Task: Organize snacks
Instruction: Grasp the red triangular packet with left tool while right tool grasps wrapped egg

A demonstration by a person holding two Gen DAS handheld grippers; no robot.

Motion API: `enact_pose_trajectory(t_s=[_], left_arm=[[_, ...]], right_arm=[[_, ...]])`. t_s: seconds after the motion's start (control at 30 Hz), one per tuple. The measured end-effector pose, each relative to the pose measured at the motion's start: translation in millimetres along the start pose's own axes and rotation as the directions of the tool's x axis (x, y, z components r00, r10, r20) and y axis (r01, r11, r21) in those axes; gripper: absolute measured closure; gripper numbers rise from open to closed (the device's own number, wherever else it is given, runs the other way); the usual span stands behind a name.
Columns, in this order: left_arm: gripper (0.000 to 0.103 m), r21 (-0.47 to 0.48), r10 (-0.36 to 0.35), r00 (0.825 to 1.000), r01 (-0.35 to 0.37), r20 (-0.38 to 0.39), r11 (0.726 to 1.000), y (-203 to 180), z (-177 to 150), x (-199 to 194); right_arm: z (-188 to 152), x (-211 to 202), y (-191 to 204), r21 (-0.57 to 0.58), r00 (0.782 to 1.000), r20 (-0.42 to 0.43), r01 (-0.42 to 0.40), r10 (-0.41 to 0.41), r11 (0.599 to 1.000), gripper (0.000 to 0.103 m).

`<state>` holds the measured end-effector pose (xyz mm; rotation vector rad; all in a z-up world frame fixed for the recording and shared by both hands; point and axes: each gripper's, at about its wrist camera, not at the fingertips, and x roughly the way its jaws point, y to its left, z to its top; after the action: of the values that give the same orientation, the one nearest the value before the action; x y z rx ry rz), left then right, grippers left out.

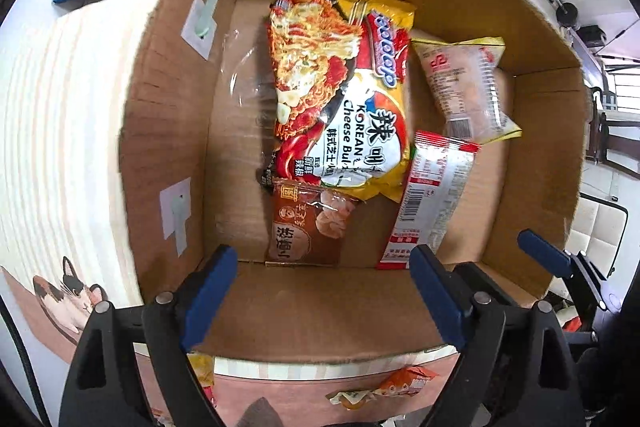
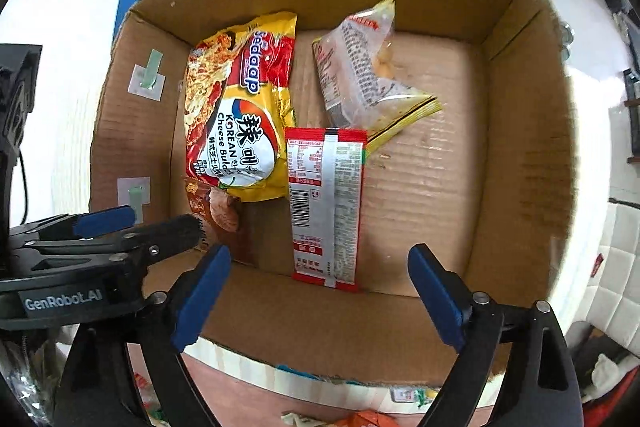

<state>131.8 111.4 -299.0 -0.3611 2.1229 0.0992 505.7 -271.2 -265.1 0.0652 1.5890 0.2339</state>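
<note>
over the near wall of the cardboard box (image 2: 520,131), the right gripper (image 2: 320,291) hangs pointing almost straight down, jaws spread wide, nothing between the blue pads, nothing touched. straight ahead of it, just past the near wall, lies the red and silver packet (image 2: 326,203), back side up, its long axis running away from the gripper, near end close to the wall. left gripper (image 1: 326,291) sits at the box's near left, also wide open and empty; its black finger reaches in over the brown dumpling packet (image 1: 308,227), contact unclear. right hand looks nearer the red packet, left nearer the brown one. further in, the yellow noodle packet (image 2: 240,107) lies lengthways beside the red one, overlapping the brown packet's far end. clear packet with yellow edges (image 2: 368,75) lies toward the far wall, corner probably tucked under the red packet's far end, hard to tell. right half of the box floor is bare. more wrapped snacks (image 1: 384,387) wait on the table (image 1: 60,107) outside the near wall, likely next to fetch.
</note>
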Motion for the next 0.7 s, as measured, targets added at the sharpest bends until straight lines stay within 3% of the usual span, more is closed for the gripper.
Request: enact_pose_trajectory(t_s=[0.17,0.3,0.4,0.47,0.63,0.7], left_arm=[[0.015,0.040,0.004,0.990,-0.010,0.139,0.999,-6.8,-27.9,-36.3],[0.015,0.049,0.033,0.950,-0.051,0.311,0.998,-11.5,-64.9,-72.4],[0.015,0.047,0.032,0.919,-0.055,0.394,0.997,-8.4,-92.5,-89.5],[0.015,0.041,0.030,0.908,-0.052,0.418,0.998,-5.5,-114.1,-96.3],[0.015,0.021,0.108,0.911,-0.127,0.397,0.992,14.4,-175.1,-80.1],[0.015,0.018,0.155,0.922,-0.173,0.354,0.985,28.5,-203.1,-62.9]], right_arm=[[-22.0,-28.4,6.2,-0.023,0.994,0.106,0.021,-0.018,1.000,0.008],[-55.7,-56.1,5.3,-0.005,0.985,0.173,-0.018,0.018,1.000,0.008],[-84.1,-64.2,2.4,0.020,0.980,0.193,-0.055,0.050,0.998,0.008],[-103.3,-64.2,1.7,0.029,0.980,0.186,-0.080,0.074,0.996,0.008],[-160.6,-47.4,-3.2,0.102,0.984,0.152,-0.111,0.095,0.989,0.008],[-187.2,-31.6,-2.2,0.135,0.986,0.103,-0.142,0.129,0.981,0.008]])
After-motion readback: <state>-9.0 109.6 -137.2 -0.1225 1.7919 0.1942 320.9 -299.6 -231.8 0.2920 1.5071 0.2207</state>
